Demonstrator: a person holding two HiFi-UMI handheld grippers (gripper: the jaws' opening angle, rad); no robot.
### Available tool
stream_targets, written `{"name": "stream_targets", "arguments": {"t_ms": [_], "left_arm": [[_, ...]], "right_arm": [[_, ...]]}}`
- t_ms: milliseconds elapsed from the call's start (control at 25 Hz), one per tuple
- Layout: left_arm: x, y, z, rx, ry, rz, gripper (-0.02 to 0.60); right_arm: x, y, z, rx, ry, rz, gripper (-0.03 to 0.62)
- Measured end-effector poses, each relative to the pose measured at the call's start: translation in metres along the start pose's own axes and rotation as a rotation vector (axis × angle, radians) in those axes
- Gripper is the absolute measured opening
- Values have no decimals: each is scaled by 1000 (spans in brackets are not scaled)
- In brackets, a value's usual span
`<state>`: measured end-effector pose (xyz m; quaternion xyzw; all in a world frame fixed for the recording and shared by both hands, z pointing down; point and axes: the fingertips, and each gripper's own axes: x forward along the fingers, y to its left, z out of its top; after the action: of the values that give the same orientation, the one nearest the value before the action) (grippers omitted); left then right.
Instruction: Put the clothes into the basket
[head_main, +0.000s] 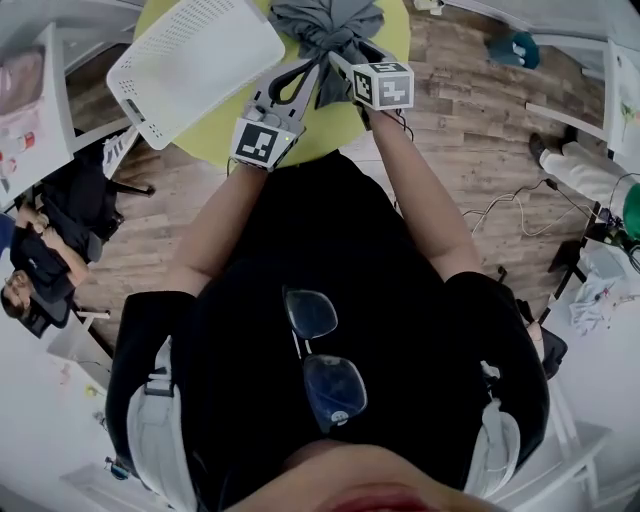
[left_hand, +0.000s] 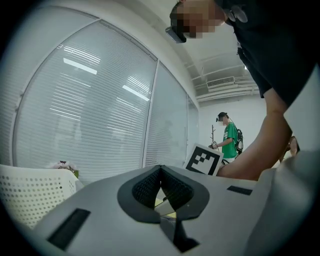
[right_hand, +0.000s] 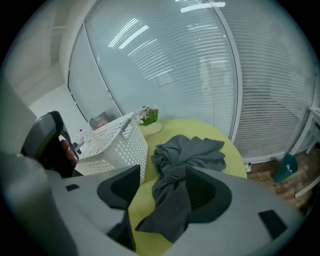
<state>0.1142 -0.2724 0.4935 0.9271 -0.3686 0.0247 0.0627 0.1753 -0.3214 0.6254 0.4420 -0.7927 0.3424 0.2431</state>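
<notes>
A crumpled grey garment (head_main: 325, 25) (right_hand: 187, 155) lies on the round yellow-green table (head_main: 330, 130) (right_hand: 222, 137). To its left stands the white perforated basket (head_main: 195, 60) (right_hand: 115, 145) (left_hand: 30, 195), with no clothes visible in it. My right gripper (head_main: 337, 58) (right_hand: 162, 175) is tilted down over the garment's near end with its jaws apart. The cloth lies between them and is not pinched. My left gripper (head_main: 310, 70) (left_hand: 160, 170) points level beside the right one, between basket and garment. Its pads meet at the tips with nothing between them.
A small potted plant (right_hand: 149, 117) stands on the table behind the basket. White desks and a seated person (head_main: 30, 270) are at the left, cables (head_main: 520, 210) on the wooden floor at the right. A person in a green shirt (left_hand: 230, 140) stands by the window blinds.
</notes>
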Motion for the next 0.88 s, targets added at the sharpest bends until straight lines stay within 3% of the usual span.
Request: {"name": "stream_targets", "arguments": {"t_ms": [320,600,760,880], "left_arm": [[16,10,-18,-30,5,55,9],[17,24,-29,-61,57,112,11],[17,29,-29,-80,11,128,9],[15,34,-31,-84,27,138,11]], "right_arm": [[63,-33,-17,80,129,-40,401],[107,-48,-32,48,231,-100,451],[129,-50,-46,17,299,-118,460],[144,-55,-53,-32,340,-144,460]]}}
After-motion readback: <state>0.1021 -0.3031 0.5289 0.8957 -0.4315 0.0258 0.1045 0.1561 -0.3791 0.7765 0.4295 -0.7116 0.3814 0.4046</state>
